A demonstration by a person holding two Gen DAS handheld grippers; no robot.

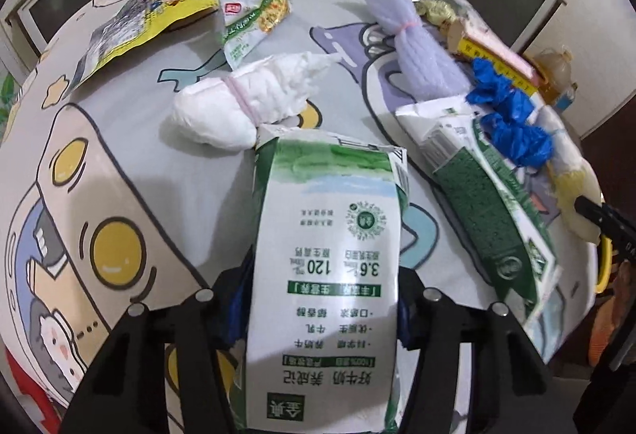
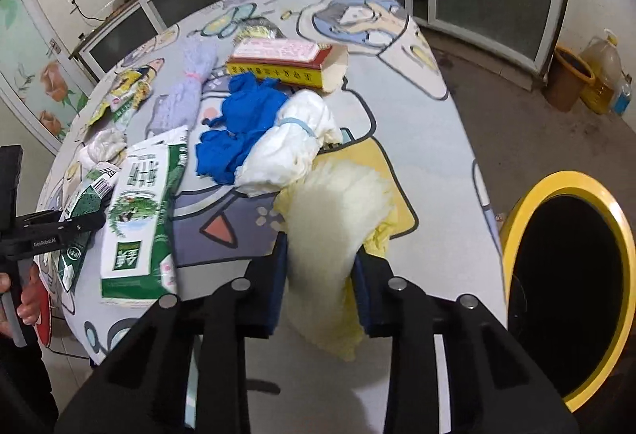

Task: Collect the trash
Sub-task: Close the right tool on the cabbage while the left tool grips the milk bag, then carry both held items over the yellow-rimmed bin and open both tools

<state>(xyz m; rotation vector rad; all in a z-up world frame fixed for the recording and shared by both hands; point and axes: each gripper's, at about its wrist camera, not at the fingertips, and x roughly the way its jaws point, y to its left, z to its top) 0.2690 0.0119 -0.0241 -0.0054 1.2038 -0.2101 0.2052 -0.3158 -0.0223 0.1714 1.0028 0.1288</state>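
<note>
Crowding carton (image 1: 326, 275): tissue wad (image 1: 246, 104), flattened carton (image 1: 489, 211).

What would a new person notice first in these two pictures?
Probably the two grips: the left tongs clamp a green-and-white milk carton in the foreground, and the right tongs pinch a pale yellowish foam net. Next, the blue crumpled bag mid-table and the yellow-rimmed bin beside the table at right.
</note>
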